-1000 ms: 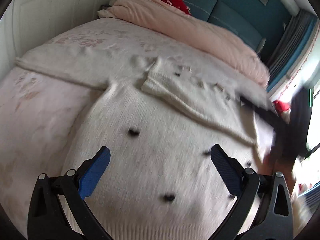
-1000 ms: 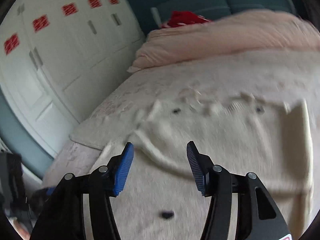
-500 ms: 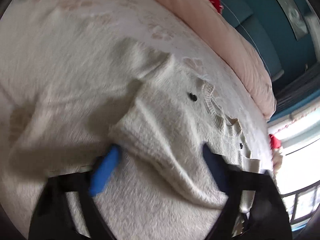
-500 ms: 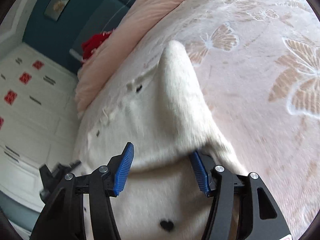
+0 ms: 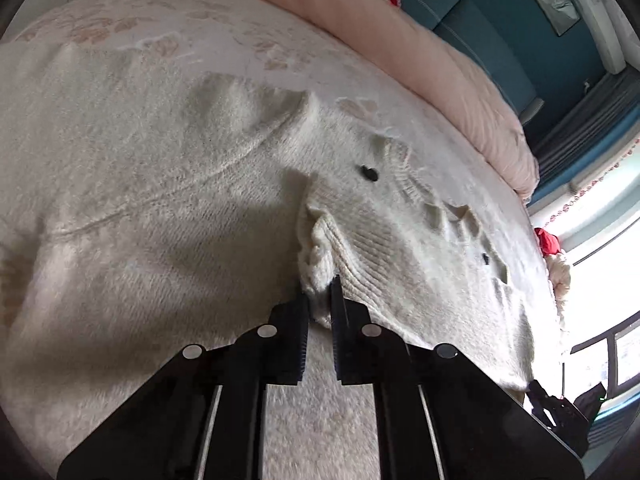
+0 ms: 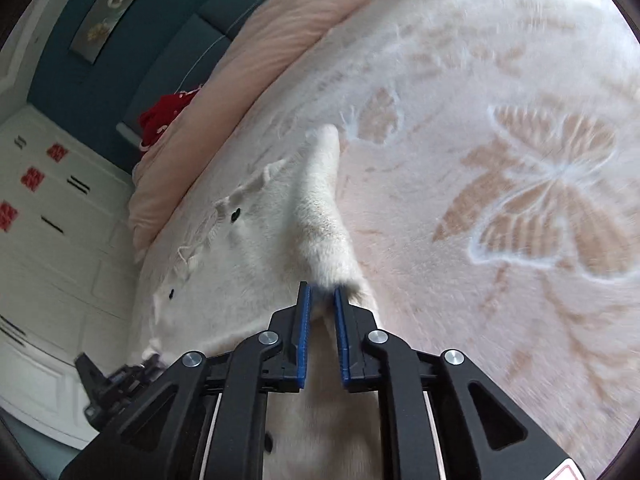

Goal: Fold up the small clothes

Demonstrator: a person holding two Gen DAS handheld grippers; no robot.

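Now the white sweater [image 5: 224,184] lies flat on the pink bed cover [image 6: 520,208], its neck at the far side. Left gripper [image 5: 319,304] pinches a bunched fold. Right gripper [image 6: 320,300] pinches the sleeve [image 6: 320,200], which runs away from it.

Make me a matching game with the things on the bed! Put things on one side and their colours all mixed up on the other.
Things:
1. sweater
2. folded quilt
3. cloth by the headboard
4. right gripper fingers

Colours:
A. red
B. blue
C. cream white with dark dots
D. plain pink

Pairs: 1-C, 2-D, 3-A, 4-B
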